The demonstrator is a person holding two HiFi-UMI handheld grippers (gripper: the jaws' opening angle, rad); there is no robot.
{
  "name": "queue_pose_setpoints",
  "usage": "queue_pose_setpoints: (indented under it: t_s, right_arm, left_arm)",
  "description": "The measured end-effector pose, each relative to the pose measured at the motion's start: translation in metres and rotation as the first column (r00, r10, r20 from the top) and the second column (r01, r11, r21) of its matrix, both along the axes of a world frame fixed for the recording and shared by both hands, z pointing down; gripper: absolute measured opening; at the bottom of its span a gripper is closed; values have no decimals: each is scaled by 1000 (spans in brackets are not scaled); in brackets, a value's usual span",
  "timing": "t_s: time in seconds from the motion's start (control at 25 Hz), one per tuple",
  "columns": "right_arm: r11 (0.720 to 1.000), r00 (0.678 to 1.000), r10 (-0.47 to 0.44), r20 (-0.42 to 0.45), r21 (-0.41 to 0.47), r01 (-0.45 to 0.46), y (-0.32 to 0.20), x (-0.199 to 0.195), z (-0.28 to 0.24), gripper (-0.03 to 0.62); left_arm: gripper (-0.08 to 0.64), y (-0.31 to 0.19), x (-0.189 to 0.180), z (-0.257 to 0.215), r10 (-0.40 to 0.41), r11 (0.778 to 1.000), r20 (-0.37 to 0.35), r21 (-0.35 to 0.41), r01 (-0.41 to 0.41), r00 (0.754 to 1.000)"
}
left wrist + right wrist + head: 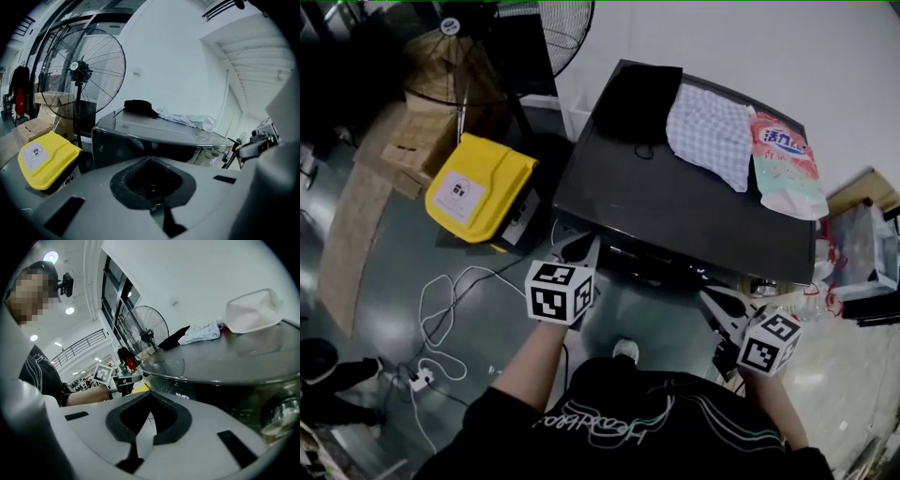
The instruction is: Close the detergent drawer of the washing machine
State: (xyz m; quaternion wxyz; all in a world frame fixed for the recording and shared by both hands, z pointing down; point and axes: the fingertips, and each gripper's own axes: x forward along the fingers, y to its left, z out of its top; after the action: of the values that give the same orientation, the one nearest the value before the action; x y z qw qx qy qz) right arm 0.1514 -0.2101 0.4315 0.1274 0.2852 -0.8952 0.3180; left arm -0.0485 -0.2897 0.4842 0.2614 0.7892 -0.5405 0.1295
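The washing machine [675, 206] fills the middle of the head view, its dark lid carrying a black cloth [637, 103], a checked cloth [710, 133] and a detergent bag [783, 164] along the far side. Its front band [652, 262] faces the person and runs left to right just beyond both tools. The detergent drawer should sit in that band, but it is too dark there to pick out the drawer or tell how far it stands out.

The left tool [578, 248] hangs just off the machine's left front corner, tips aimed at the front. The left gripper view shows that corner [96, 136] straight ahead and near. Its jaws [150, 159] are pressed together with nothing between them.

The right tool [719, 305] is lower, toward the right end of the front and further back from it. Its jaws [151, 393] are also together and empty.

If the drawer lies at the left end of the band, as I judge likely, the left tool is nearer, and the push would go straight in, away from the person
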Motion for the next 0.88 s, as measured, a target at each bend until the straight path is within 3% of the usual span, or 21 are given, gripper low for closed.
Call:
queue_pose_setpoints:
  t_s: [0.16,0.6,0.88]
  right_arm:
    - [999,1000,-5,11,54,5,1,0,-21,28]
    - [984,994,-30,108,175,11,28,-38,-97,27]
    - [967,984,-47,173,253,2,66,-62,-149,26]
  left_arm:
    - [23,16,7,-22,43,999,6,23,-43,999]
    - [23,98,36,-129,199,976,-129,111,-185,971]
    - [23,151,32,-190,265,950,-110,200,-240,958]
